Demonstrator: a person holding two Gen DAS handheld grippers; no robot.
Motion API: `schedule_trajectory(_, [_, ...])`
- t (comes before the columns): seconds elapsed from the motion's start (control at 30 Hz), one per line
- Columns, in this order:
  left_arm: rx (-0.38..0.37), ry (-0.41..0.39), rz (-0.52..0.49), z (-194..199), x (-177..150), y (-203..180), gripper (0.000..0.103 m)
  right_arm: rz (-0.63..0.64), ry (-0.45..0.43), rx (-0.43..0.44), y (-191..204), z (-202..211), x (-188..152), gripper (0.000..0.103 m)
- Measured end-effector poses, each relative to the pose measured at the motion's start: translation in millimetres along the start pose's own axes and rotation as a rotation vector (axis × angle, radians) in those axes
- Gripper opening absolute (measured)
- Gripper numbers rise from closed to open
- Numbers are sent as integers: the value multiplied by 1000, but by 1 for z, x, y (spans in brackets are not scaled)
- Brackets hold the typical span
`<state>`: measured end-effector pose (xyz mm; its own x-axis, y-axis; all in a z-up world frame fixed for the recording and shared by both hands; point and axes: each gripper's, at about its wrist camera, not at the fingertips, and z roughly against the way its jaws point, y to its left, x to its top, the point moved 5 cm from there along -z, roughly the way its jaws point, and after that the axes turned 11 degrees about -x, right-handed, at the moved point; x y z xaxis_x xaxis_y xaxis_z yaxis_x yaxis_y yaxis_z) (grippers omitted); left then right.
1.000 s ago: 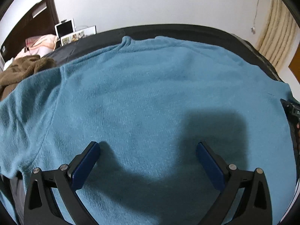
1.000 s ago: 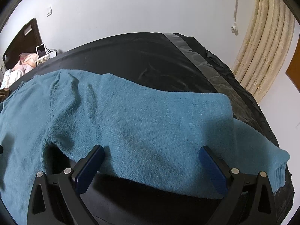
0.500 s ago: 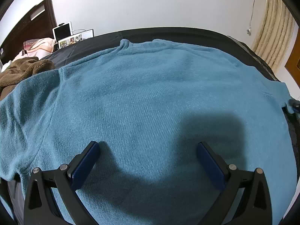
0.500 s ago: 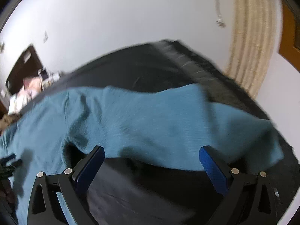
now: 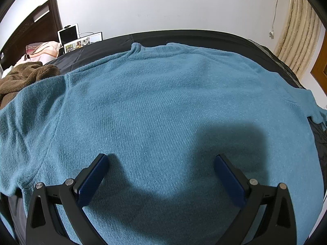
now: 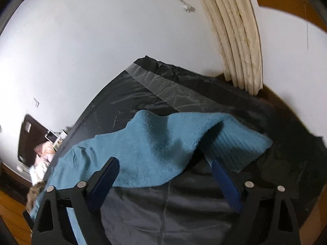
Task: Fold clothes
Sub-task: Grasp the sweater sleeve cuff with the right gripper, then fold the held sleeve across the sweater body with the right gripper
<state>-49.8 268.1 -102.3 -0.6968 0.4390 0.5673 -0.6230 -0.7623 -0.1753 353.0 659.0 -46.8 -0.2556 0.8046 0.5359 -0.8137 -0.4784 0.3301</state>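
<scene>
A teal knitted sweater (image 5: 163,102) lies spread flat on the black bed cover (image 6: 163,214), its collar (image 5: 136,47) on the far side. Above the lower body of the sweater hovers my left gripper (image 5: 161,157), open, with only flat knit under it. In the right wrist view the sweater's sleeve (image 6: 163,138) lies rumpled, with a raised fold near the cuff (image 6: 245,149). My right gripper (image 6: 162,161) is rolled to one side and its jaws are closing. The sleeve's near edge sits between them. One fingertip (image 6: 214,163) reaches under the raised fold. The pads do not press the cloth.
A brown garment (image 5: 24,77) and pink bedding (image 5: 45,49) lie at the far left by a dark headboard (image 5: 40,24). A tablet (image 5: 68,33) and a screen (image 5: 83,41) stand behind them. Cream curtains (image 5: 300,40) hang at the right. A grey strip (image 6: 163,85) crosses the cover.
The right gripper swung along the sleeve toward the cuff and rolled, so its view tilts. The sleeve is now bunched with a raised fold, and the jaws have narrowed a little. The left gripper stayed put.
</scene>
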Motion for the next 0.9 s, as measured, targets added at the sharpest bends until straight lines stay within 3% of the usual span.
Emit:
schedule_trajectory(0.07, [0,0,0,0,0,0,103,-32,7,12,-4,-6,2,79])
schedule_trajectory(0.2, [1,-1,0,0,0,0,103,-92,20,34,-7,-17,15,70])
schedule_trajectory(0.3, [1,-1,1,0,0,0,103,-100,26,2,-8,-28,21,64])
schedule_trajectory(0.47, [2,-1,1,0,0,1,103,-59,4,-84,-10,-37,25,28])
schedule_trajectory(0.57, [1,0,0,0,0,1,103,-25,-17,-128,-9,-38,28,16])
schedule_trajectory(0.73, [-4,3,-2,1,1,1,103,87,-136,-169,14,-17,32,8])
schedule_trajectory(0.9, [-2,8,3,3,1,4,103,255,-310,-157,74,28,29,8])
